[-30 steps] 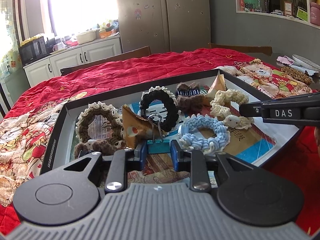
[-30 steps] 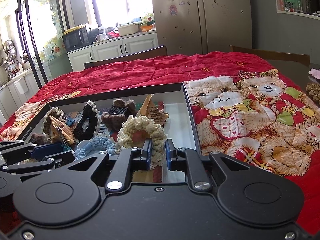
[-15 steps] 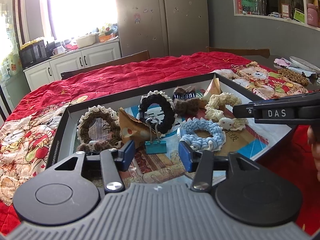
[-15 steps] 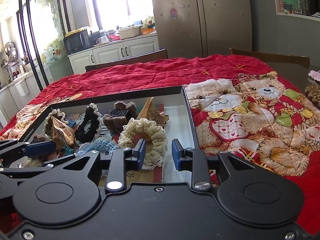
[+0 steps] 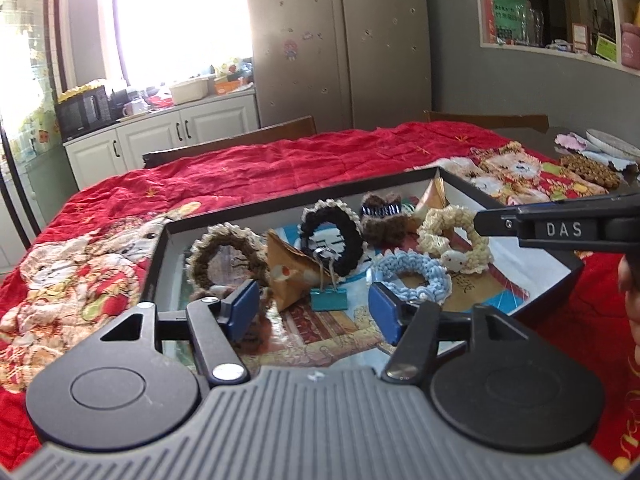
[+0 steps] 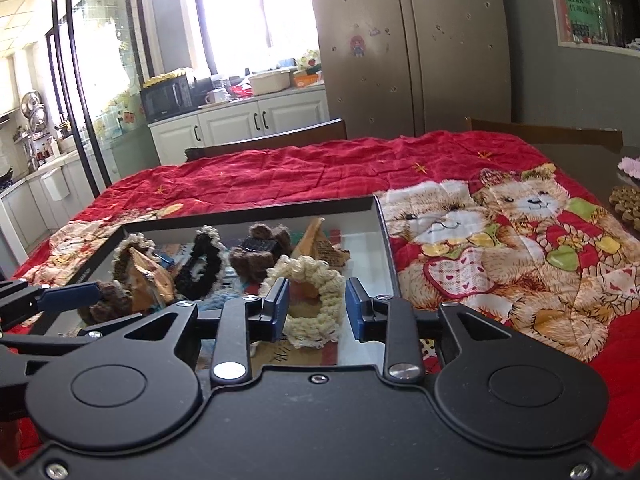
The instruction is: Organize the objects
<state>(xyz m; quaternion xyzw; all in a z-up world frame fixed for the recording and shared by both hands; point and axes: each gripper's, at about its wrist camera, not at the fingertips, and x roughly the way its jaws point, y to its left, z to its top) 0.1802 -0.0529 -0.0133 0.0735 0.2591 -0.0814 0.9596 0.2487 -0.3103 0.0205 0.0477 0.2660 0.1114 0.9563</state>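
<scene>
Both grippers have parted their fingers since one second ago. At that point the left gripper [image 5: 314,312] was clamped on the teal binder clip [image 5: 329,299]; its blue pads now stand wide apart, and the clip rests free on the tray floor between them, touching neither. The right gripper [image 6: 316,309] was nearly closed over the cream scrunchie [image 6: 310,300]; its pads now stand moderately apart on either side of that scrunchie. Contact cannot be confirmed there.

Container: one shallow black-rimmed tray [image 5: 280,203] on the red quilt [image 5: 280,160]. Contents, left to right in the left wrist view:
- brown scrunchie [image 5: 224,256] with cream edging, near the left wall;
- folded tan paper packet [image 5: 290,274], leaning beside it;
- black scrunchie [image 5: 334,236], standing on edge just behind the binder clip;
- brown fuzzy hair clip [image 5: 384,220], toward the rear;
- light blue scrunchie [image 5: 412,276], lying flat at the front;
- cream scrunchie [image 5: 454,238], propped at the right, touching the blue one;
- second tan packet [image 5: 434,200], in the far right corner.
Printed paper lines the tray floor.

View differences: the left wrist view shows the binder clip and the whole blue scrunchie; in the right wrist view the gripper body hides nearly all of both. The left wrist view also shows the right gripper [image 5: 560,228] side-on, above the tray's right edge. The right wrist view shows the left gripper's finger [image 6: 70,294] entering at the left, and the teddy-bear print [image 6: 500,240] on the quilt to the right of the tray.
</scene>
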